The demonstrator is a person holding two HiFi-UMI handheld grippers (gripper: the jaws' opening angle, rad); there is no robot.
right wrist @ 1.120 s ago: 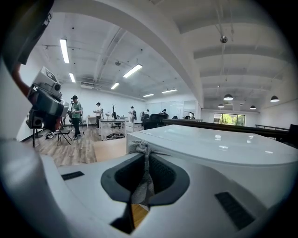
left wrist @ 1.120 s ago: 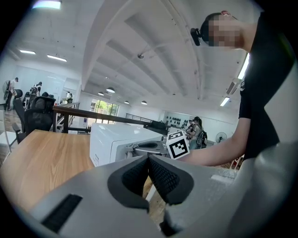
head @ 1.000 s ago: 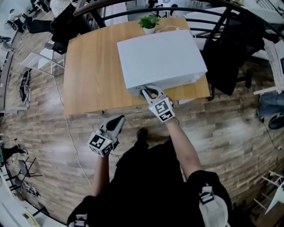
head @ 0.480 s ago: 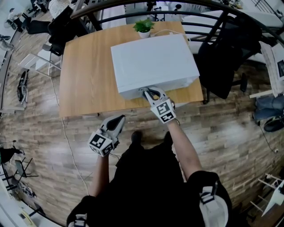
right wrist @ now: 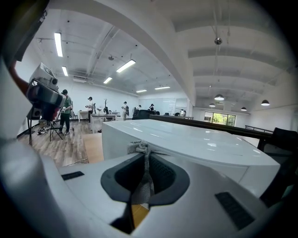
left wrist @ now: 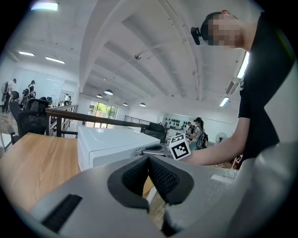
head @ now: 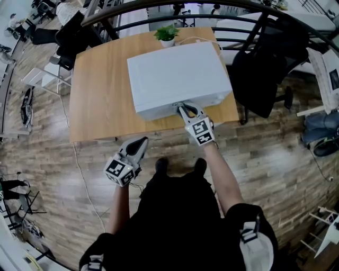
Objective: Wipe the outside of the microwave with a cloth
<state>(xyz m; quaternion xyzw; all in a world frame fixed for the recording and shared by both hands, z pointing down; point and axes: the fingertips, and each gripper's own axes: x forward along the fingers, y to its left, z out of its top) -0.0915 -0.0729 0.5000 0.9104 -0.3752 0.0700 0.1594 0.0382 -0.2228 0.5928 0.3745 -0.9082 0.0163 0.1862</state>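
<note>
A white microwave [head: 178, 77] stands on a wooden table [head: 100, 100], its top facing up. My right gripper [head: 183, 108] is at the microwave's near front edge, shut on a small grey cloth [right wrist: 139, 148] whose bunched end touches the top front edge of the microwave [right wrist: 195, 144]. My left gripper [head: 142, 144] hangs below the table's near edge, over the floor, shut with nothing between its jaws [left wrist: 148, 160]. From there the microwave [left wrist: 111, 142] shows ahead, with the right gripper's marker cube [left wrist: 179, 147] beside it.
A small potted plant [head: 166, 34] stands at the table's far edge behind the microwave. A black office chair [head: 262, 79] is right of the table; a dark railing [head: 159, 8] curves behind. The floor is wood planks [head: 47, 159].
My right gripper with the cloth has slid rightward along the microwave's front edge. The head view has shifted a little. The left gripper has stayed where it was.
</note>
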